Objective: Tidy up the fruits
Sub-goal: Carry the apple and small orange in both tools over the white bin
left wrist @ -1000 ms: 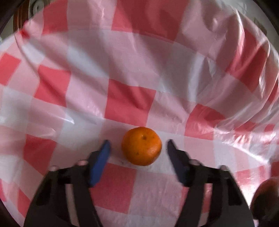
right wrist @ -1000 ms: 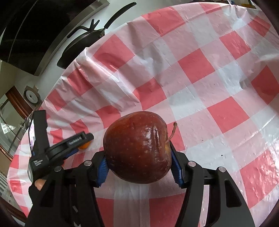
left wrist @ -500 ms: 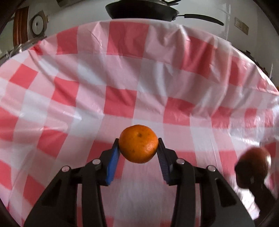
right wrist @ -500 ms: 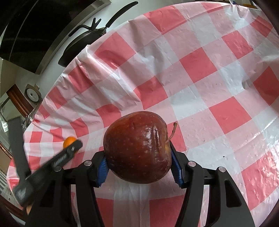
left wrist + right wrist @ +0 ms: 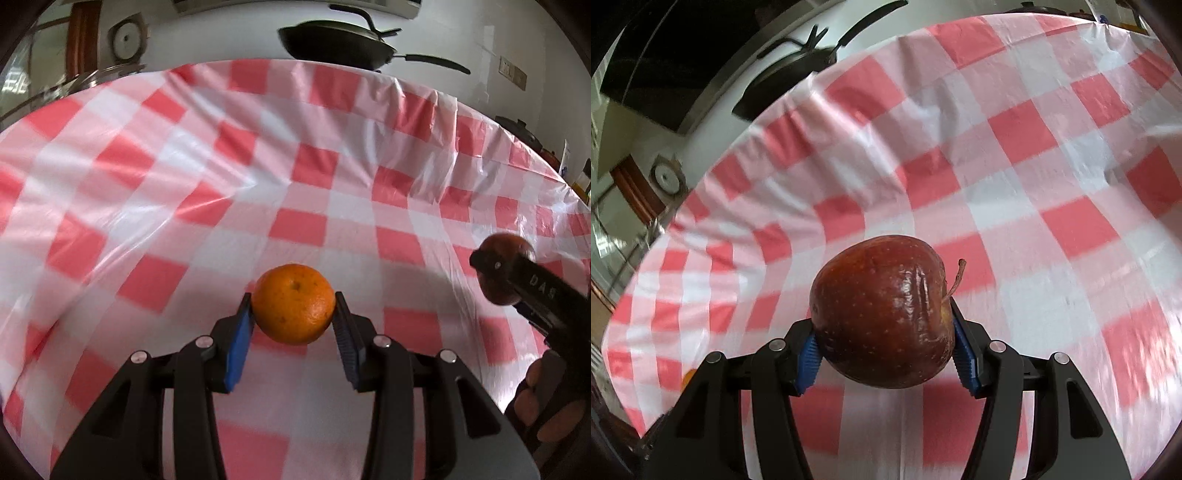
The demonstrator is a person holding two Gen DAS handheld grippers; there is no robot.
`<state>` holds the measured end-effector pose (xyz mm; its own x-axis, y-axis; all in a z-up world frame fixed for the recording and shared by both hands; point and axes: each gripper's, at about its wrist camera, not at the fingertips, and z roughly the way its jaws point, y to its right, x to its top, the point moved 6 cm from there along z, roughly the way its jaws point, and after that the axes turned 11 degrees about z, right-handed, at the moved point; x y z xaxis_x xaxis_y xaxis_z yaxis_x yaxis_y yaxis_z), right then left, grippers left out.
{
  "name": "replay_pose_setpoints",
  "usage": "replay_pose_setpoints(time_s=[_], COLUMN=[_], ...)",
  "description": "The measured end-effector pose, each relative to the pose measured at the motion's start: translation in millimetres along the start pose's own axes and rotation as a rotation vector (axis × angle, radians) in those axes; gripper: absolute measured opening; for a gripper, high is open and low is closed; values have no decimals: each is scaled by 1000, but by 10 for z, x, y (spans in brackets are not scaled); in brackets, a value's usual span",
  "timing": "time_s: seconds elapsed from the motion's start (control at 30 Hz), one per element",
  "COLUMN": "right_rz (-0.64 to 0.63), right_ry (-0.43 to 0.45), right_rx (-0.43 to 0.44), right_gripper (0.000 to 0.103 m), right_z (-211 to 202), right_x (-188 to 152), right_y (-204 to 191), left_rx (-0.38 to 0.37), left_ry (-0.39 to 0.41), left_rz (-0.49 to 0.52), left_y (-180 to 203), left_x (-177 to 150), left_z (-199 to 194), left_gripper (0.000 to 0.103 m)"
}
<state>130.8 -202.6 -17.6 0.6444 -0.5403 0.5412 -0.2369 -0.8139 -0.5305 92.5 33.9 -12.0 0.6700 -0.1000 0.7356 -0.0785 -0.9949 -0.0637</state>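
While the left claw (image 5: 293, 317) pinches the orange (image 5: 293, 308) between its blue pads above the checked worktop (image 5: 184, 192), the right claw (image 5: 884, 345) clamps the apple (image 5: 882, 312). Both fruits are best carried level and set down together gently, since round fruit rolls.

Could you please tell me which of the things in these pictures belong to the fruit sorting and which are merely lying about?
Belonging to the job:
- orange, clamped in the left gripper
- red apple, clamped in the right gripper

Just lying about:
- checked tablecloth
- black frying pan beyond the table's far edge
- round gauge on the wall
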Motion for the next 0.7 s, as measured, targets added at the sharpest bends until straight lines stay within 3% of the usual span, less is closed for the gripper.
replay_pose_setpoints(time_s=[0.3,0.47,0.7], right_rz=[-167,-313,-541], right_ry=[-32,-60,-120], right_rx=[19,16,59], right_gripper=[58,58,58], right_z=[-678,-953,-1243], right_x=[-722,-1219,-1928], right_y=[-329,-580,-1025], left_rx=[44,55,108], left_ry=[71,75,52], left_rz=[-26,2,-26], left_y=[-239,-332,-786], left_x=[-422,-704,-1187], left_z=[-756,-1121,-1554], left_gripper=[42,42,42])
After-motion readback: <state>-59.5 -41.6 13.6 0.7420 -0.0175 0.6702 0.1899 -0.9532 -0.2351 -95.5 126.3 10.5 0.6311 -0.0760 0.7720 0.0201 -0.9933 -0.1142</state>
